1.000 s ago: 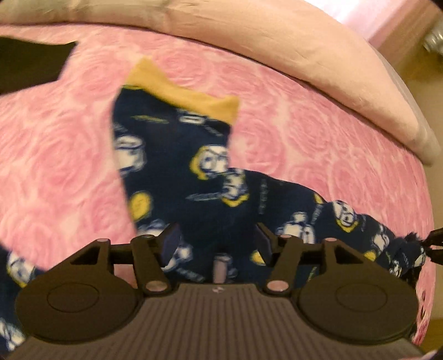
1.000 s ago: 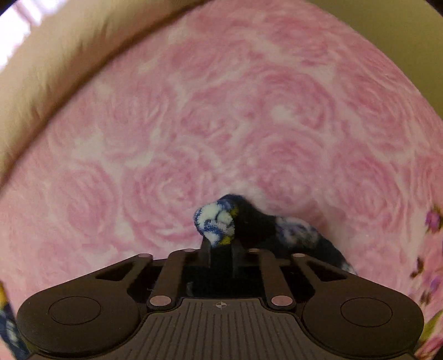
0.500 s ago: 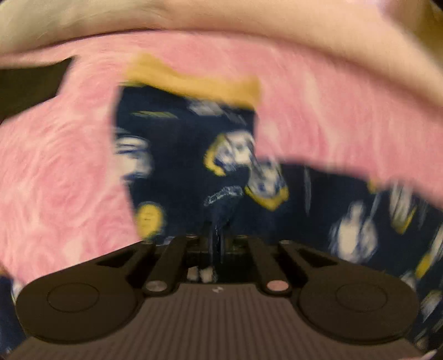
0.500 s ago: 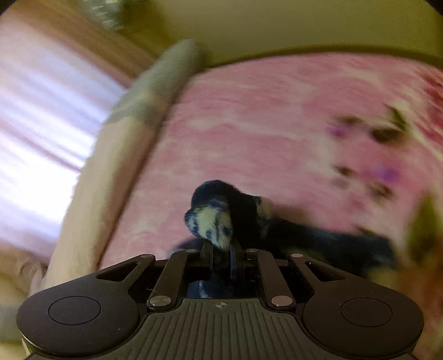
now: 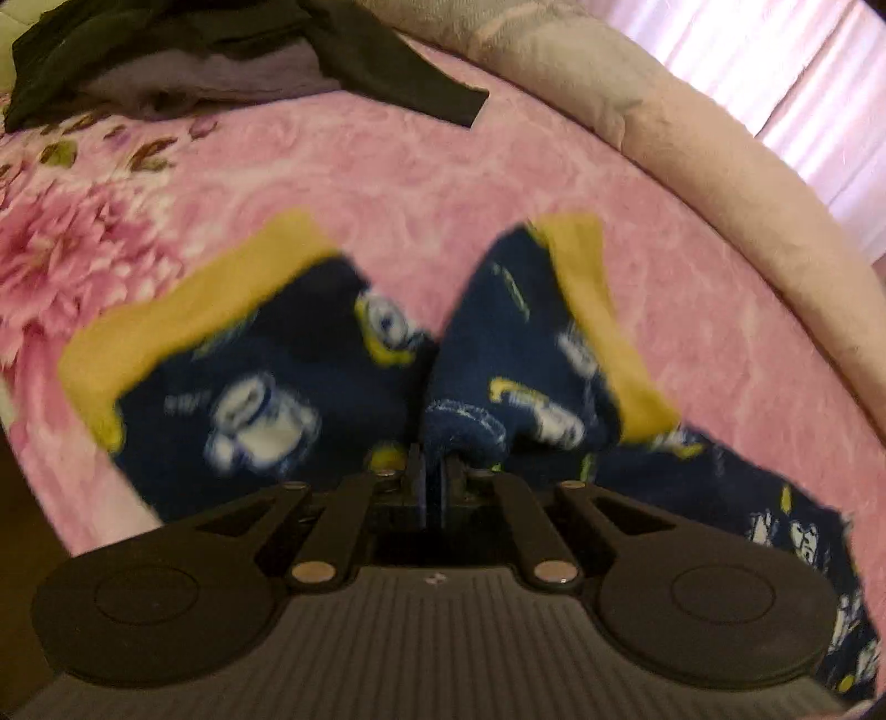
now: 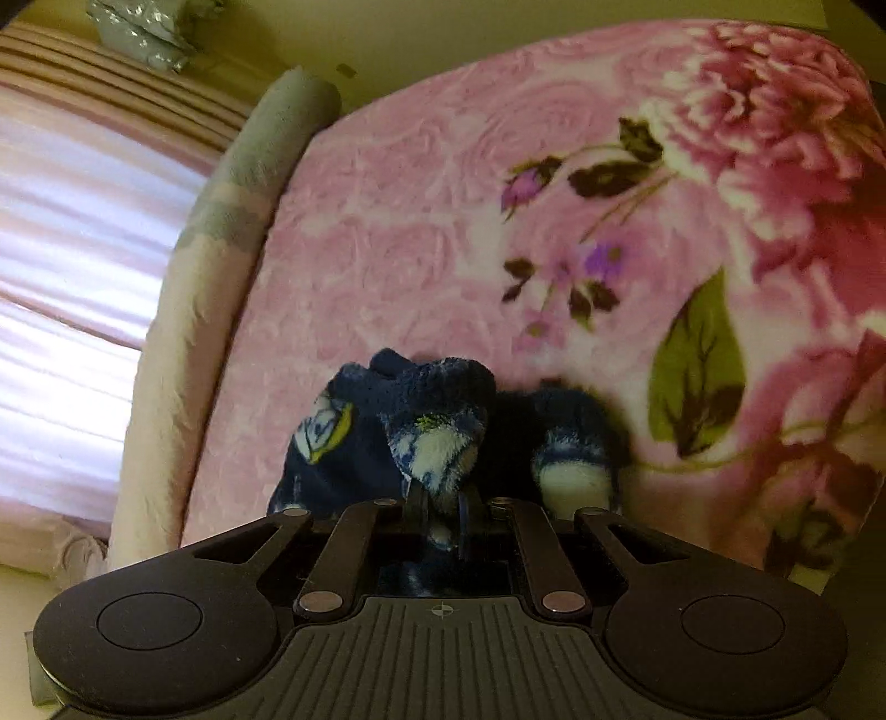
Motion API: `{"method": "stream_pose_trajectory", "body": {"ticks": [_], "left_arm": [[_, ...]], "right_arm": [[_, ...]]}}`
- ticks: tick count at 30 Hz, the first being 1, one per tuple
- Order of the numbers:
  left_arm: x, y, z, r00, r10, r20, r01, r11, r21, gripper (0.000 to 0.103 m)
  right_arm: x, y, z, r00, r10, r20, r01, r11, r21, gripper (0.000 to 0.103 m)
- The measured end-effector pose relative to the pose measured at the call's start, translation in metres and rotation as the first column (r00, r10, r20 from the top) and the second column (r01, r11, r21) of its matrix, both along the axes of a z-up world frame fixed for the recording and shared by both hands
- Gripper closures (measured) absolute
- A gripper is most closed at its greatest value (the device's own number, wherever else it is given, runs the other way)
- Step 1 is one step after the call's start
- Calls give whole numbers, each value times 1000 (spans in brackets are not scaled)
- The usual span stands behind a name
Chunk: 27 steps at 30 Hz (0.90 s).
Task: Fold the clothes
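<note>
On the left we see our left tool [image 5: 433, 476] clenched on a fold of the navy pants [image 5: 266, 404] where the two legs meet — their yellow cuffs [image 5: 183, 315] fan out ahead over the pink blanket [image 5: 387, 166], with dark clothes [image 5: 166, 50] piled at the far edge and a beige roll [image 5: 720, 155] along the bed's side. On the right, our right tool [image 6: 440, 507] is clamped on a fluffy bunch of the same pants [image 6: 437, 437] — it sits raised over the blanket [image 6: 415, 249], near the big printed flower [image 6: 775, 111].
</note>
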<state>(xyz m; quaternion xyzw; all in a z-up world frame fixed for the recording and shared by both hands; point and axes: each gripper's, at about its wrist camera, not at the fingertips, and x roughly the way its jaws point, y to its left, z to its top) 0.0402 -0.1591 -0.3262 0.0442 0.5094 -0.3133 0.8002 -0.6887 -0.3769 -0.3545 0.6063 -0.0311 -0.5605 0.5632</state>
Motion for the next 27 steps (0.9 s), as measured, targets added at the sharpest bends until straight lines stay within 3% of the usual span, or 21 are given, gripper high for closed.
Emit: {"method": "stream_pose_trajectory", "body": {"ticks": [1,5,7,13,14,16,19,20,22,23,25,27], "left_arm": [[-2,3,4,1000,-2,14,2,1000,-19,101],[-10,14,17,998,-7,62,12,997,-77,101],[-13,21,22,997,-8,74,13,997,-79,101],[-38,19,-13,989,-115,92,106,989,102,99],[-42,18,-14,985,-140,101,126,983,137,98],[-51,21,-11,972,-192,132,163,966,202,88],[-63,23,9,947,-242,212,184,948,259,82],[-67,23,17,937,-255,239,188,944,271,74],[-76,8,32,896,-317,311,234,932,277,53],[-81,-4,36,865,-367,341,279,918,280,50],[-91,-33,35,794,-483,370,395,871,291,38],[-98,-67,18,706,-592,388,476,803,360,38]], "right_arm": [[-2,1,-5,1000,2,-9,-2,1000,20,95],[-6,6,20,998,59,-31,-62,991,-115,95],[-6,7,20,995,62,-84,-69,995,-77,95],[-5,8,19,966,82,-244,-71,996,55,94],[-5,9,19,959,88,-270,-69,995,77,66],[-4,9,19,942,100,-320,-64,991,120,20],[-4,10,19,911,121,-393,-51,982,184,20],[-3,10,18,900,129,-416,-45,978,205,20],[-4,9,26,897,94,-432,-15,983,184,20],[-4,8,31,896,75,-438,1,985,171,20],[-3,3,36,903,45,-427,20,989,147,20],[4,-6,38,918,37,-394,16,991,132,20]]}}
